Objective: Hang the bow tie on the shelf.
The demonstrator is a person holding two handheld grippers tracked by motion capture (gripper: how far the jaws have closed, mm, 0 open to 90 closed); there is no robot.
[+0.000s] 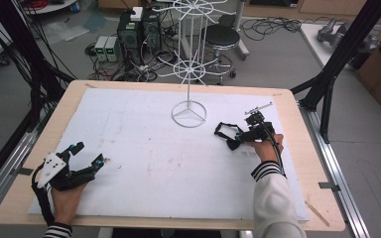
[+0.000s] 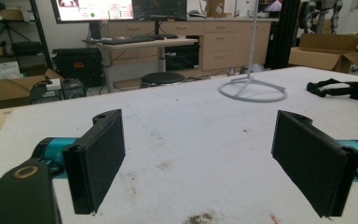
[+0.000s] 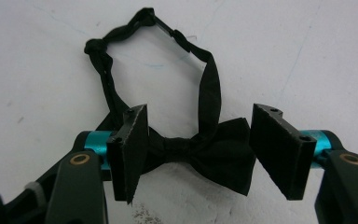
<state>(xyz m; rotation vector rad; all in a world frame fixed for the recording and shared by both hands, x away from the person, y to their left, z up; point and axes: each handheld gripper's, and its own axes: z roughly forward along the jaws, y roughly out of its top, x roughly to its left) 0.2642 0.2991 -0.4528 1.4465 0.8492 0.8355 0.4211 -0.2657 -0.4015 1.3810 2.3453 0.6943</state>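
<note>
A black fabric bow tie point(image 3: 200, 154) with a thin looped neck strap is lying flat on the white, lightly stained sheet point(image 1: 144, 163) that is covering the pale wooden tabletop point(image 1: 287, 106), toward the right side and just right of the round base of a white wire display stand point(image 1: 189, 114). In the high view the bow tie point(image 1: 229, 135) is showing as a dark shape beside the right gripper point(image 1: 250, 133), which the person's right hand point(image 1: 265, 148) is holding low over it. In the right gripper view its two black padded fingers point(image 3: 129, 149) are standing apart on either side of the bow, with the left wing running behind one pad and the right wing stopping just short of the other; they are not pressing it. The strap is curving away from the knot in an open loop on the sheet.

The left gripper point(image 1: 87, 153) is resting near the front left corner of the sheet, held by the person's left hand point(image 1: 68, 201), well apart from the bow tie. Its fingers point(image 2: 98, 158) are spread wide with nothing between them, and its view is looking across the sheet toward the stand's ring base point(image 2: 252, 91) and the bow tie point(image 2: 340, 88) far off.
</note>
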